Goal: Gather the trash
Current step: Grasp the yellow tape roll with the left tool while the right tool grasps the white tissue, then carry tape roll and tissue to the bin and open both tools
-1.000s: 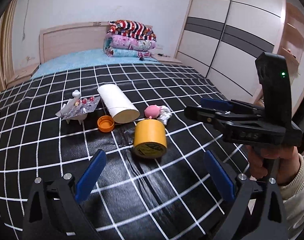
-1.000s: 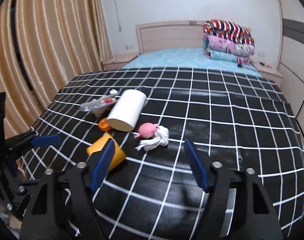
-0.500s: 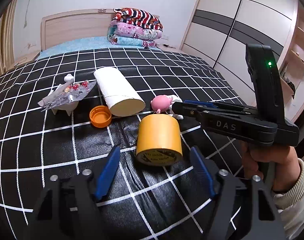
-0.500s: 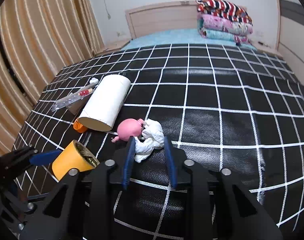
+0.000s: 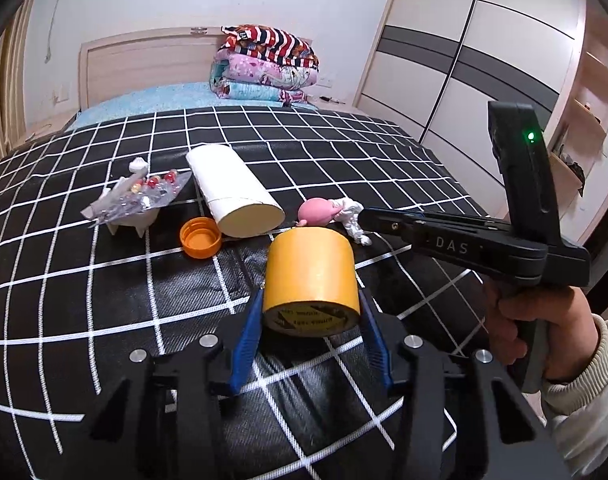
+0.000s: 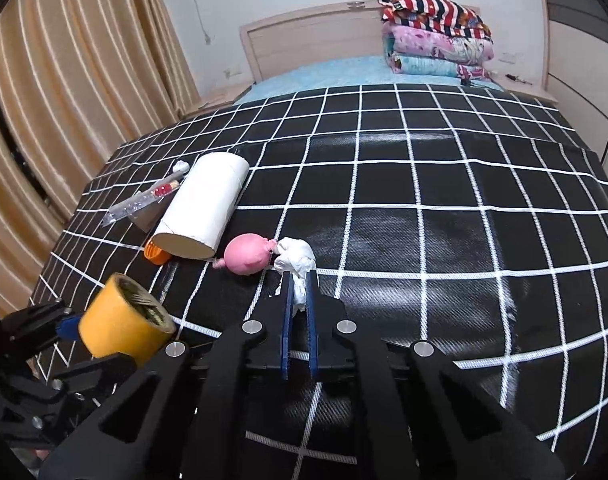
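Note:
On the black checked bed cover lie a yellow tape roll (image 5: pixel 311 276), a white paper roll (image 5: pixel 234 190), an orange cap (image 5: pixel 200 237), a pill blister pack (image 5: pixel 142 200), a pink toy (image 5: pixel 317 212) and a crumpled white tissue (image 6: pixel 296 260). My left gripper (image 5: pixel 311 300) is shut on the yellow tape roll, one blue pad on each side. My right gripper (image 6: pixel 299 284) is shut on the near end of the white tissue, next to the pink toy (image 6: pixel 249 255). The tape roll (image 6: pixel 122 320) also shows at lower left in the right wrist view.
Folded blankets (image 5: pixel 266 66) are stacked by the headboard. A wardrobe (image 5: pixel 476 64) stands to the right of the bed and curtains (image 6: pixel 72 80) hang to the left. The right half of the bed cover (image 6: pixel 464 220) is bare.
Both grippers moved forward and closed. The left one closed around the yellow tape roll. The right one closed on the white tissue.

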{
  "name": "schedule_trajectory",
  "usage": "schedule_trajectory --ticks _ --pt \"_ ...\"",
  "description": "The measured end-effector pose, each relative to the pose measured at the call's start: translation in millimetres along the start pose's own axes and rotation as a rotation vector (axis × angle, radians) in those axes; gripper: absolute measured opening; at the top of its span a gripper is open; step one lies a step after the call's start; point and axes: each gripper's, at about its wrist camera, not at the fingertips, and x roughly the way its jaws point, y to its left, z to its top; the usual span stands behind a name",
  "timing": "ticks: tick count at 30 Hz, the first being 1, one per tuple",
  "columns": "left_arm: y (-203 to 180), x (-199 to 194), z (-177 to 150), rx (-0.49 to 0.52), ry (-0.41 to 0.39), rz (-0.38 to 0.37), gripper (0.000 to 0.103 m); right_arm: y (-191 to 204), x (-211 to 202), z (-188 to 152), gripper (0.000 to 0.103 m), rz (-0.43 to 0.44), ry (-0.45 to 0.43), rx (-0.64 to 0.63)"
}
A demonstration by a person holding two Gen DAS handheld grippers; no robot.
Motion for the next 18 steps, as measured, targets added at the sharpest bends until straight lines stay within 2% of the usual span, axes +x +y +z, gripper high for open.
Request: schedule_trajectory --ticks 6,9,18 --pt "-2 -22 -8 -0.007 -0.02 -0.002 0.045 3 -18 -6 0.007 -0.02 -0.029 -0.006" --pt "-8 -40 -13 0.009 -0.042 -0.023 0.045 8 -36 -10 0.007 -0.022 -0.048 -0.019" --pt "-18 -83 -33 0.042 -0.072 -0.012 0.045 30 -87 -33 0.007 -0.004 -0.098 -0.071"
